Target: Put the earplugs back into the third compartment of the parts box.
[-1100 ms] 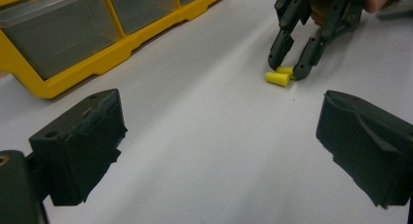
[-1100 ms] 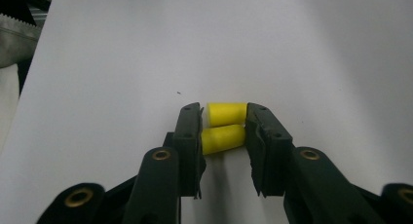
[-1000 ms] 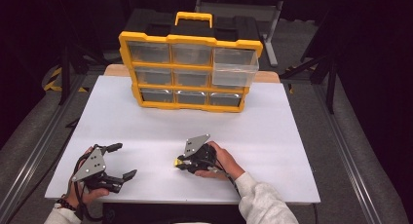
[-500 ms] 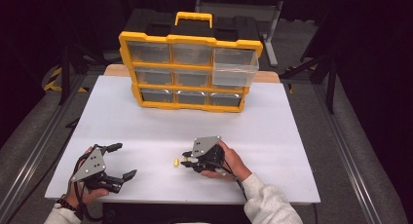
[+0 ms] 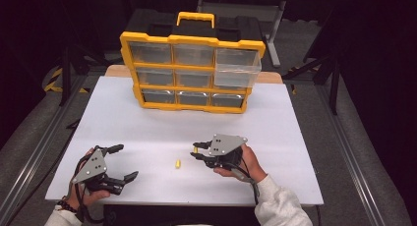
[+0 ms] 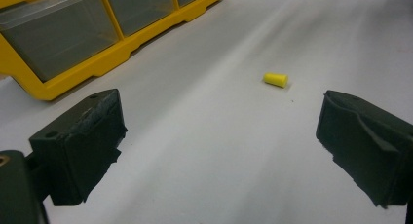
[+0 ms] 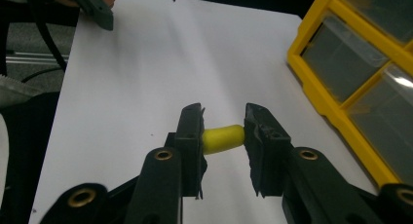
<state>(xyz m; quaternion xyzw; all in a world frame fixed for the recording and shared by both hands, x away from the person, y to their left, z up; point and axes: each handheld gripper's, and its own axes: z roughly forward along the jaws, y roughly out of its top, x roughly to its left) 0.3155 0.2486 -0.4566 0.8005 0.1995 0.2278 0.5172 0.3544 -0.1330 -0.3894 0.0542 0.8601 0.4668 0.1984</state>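
A lab or workshop test bench: a flat white rectangular tabletop [image 5: 147, 123] on a dark floor, metal stand legs [image 5: 319, 69] at two o'clock, and a yellow plastic parts organiser with clear drawers [image 5: 189, 71] at twelve o'clock.

Plain white desk [image 5: 147, 123], yellow-framed organizer [image 5: 192, 71] with clear drawers (black top), two yellow plugs [image 5: 178, 163], black claws [image 7: 223, 139], grey plates.

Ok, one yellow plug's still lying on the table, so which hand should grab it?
Left, probably. The left gripper rests open and empty, and the loose plug lies on the white table ahead of its jaws. The right gripper is shut on another yellow plug, so it is occupied.
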